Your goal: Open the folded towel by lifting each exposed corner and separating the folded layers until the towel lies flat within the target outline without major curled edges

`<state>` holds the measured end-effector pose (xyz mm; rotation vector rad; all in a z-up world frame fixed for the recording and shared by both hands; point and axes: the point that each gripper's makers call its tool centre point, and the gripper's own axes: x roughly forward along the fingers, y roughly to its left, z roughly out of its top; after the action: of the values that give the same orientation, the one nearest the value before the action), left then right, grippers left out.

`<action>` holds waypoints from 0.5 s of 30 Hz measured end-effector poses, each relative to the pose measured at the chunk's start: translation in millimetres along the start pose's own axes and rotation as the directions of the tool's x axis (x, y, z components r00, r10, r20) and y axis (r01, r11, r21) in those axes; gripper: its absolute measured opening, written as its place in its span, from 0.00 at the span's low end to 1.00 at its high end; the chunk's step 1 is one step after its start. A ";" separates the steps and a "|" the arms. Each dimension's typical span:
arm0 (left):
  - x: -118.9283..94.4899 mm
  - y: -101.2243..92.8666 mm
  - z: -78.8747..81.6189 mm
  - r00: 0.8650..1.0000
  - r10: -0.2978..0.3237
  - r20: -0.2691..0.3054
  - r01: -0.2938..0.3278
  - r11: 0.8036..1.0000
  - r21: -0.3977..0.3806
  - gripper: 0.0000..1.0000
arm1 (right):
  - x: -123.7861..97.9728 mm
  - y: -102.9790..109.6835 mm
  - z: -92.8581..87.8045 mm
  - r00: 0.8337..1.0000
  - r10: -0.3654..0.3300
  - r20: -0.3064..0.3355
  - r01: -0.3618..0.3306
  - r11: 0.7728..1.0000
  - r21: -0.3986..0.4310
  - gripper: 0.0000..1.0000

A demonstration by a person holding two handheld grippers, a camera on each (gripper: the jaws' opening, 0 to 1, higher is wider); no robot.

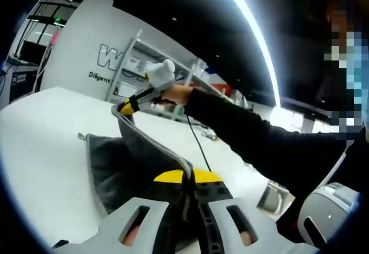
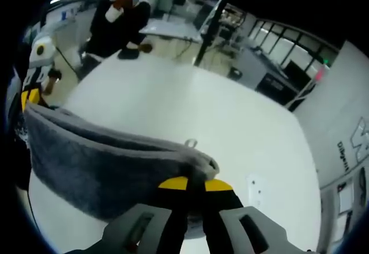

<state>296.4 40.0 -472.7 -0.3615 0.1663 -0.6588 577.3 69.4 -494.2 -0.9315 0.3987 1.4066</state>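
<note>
A grey towel (image 1: 127, 156) hangs stretched between my two grippers above the white table (image 1: 46, 139). My left gripper (image 1: 187, 176) is shut on one edge of it, close to the camera. My right gripper (image 1: 124, 107), held by a hand in a black sleeve, pinches the far end. In the right gripper view the towel (image 2: 98, 167) sags in a thick band from my right gripper (image 2: 195, 184), which is shut on it, out to my left gripper (image 2: 29, 98) at the left edge. The lower part of the towel rests on the table (image 2: 190, 110).
A grey wall with lettering (image 1: 115, 55) and metal shelving (image 1: 138, 52) stand beyond the table. A black cable (image 1: 199, 144) crosses the tabletop. Another person in black (image 2: 118, 18) sits at the far side. A small loop (image 2: 190, 143) lies on the table.
</note>
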 end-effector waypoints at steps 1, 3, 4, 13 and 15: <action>0.4 -0.9 0.3 1.000 -0.002 0.000 0.002 1.000 0.001 0.00 | -1.1 -0.8 -0.1 1.000 -0.002 0.001 0.002 1.000 0.000 0.02; 1.2 -2.1 1.1 1.000 -0.004 0.002 0.004 1.000 0.002 0.00 | -3.5 -2.2 -0.3 1.000 -0.010 0.007 0.010 1.000 -0.006 0.02; 2.3 -3.0 1.7 1.000 -0.006 0.003 0.006 1.000 0.006 0.00 | -4.3 -3.0 -0.5 1.000 -0.012 0.008 0.012 1.000 -0.007 0.02; 8.4 -9.6 0.7 1.000 -0.018 -0.001 0.018 1.000 0.016 0.00 | -13.2 -5.9 -10.5 0.999 -0.036 -0.011 0.036 0.999 0.001 0.02; 11.8 -14.7 1.0 1.000 -0.028 0.003 0.028 1.000 0.014 0.00 | -15.9 -5.2 -12.6 0.999 -0.040 -0.013 0.040 0.999 0.005 0.03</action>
<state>297.5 22.1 -466.6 -0.3515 0.1537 -0.6865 582.9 50.1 -488.4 -0.9396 0.3912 1.3630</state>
